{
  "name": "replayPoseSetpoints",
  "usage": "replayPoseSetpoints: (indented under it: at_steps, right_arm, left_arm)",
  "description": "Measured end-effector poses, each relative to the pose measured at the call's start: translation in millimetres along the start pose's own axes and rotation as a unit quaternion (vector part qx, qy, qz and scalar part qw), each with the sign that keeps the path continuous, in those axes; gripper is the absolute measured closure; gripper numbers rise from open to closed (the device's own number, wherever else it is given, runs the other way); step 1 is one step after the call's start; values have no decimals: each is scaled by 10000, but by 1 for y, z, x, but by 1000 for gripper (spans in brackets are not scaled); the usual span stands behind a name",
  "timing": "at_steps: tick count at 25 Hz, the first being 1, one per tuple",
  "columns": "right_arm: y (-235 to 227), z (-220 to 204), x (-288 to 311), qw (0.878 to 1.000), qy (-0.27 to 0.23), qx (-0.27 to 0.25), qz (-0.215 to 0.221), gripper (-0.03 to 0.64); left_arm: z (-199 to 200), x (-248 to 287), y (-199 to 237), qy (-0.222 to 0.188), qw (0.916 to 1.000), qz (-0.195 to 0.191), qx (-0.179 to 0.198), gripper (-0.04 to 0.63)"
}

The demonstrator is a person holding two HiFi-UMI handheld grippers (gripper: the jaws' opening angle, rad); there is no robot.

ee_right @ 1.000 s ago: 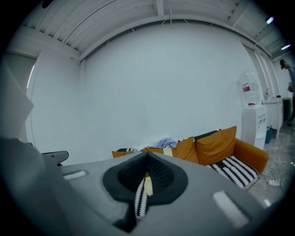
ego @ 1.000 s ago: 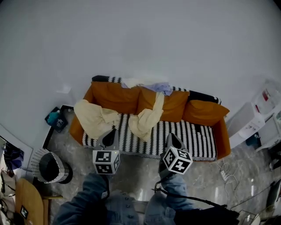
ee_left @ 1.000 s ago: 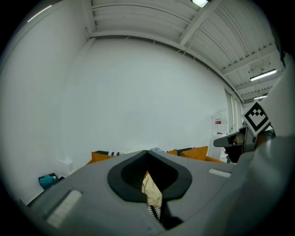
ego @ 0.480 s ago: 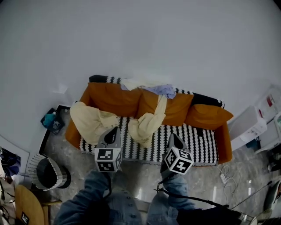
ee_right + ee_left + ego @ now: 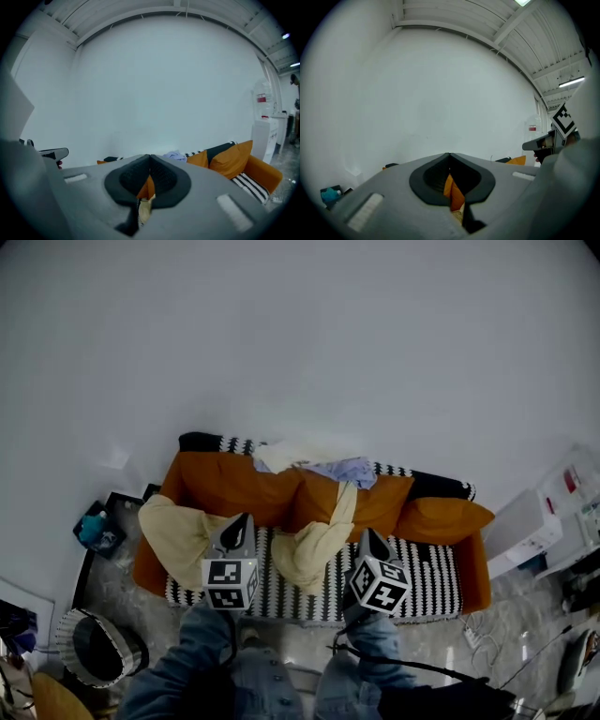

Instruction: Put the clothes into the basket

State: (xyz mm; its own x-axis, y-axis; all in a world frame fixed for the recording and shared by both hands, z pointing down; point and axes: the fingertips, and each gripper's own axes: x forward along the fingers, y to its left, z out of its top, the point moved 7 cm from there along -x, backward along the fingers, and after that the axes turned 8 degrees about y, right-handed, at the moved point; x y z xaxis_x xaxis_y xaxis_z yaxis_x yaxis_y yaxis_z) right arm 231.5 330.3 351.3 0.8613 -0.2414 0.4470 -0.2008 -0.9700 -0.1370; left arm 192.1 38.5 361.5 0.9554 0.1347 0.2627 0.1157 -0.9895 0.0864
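You have not yet picked up: left hand-held gripper (image 5: 239,518) and right hand-held gripper (image 5: 368,533) are closed, empty; open 1 over the cream cloth garment (image 5: 309,554).

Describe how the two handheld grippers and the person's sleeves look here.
The left gripper and right gripper are tapered grey shells, each carrying a white cube with black square markers. Their fingers are grey, lined with black ribbed pads. A black cable trails from the right one. Both sleeves are blue denim.
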Motion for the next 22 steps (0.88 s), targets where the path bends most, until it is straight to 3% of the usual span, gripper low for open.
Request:
replayPoseSetpoints:
  at_steps: [9,15,22]
  right_arm:
    - [31,22,72,9998,179,-69,-51,614]
    - [34,26,104,9991,387,-172,14,614]
    - [30,48,137,9988,356,-287,189,614]
  left_arm:
    - [2,67,63,189,9994,61,-291,594]
    - [-13,89,74,460,9977,148,-474,594]
    - [-1,111,77,478,9976,244,-432,594]
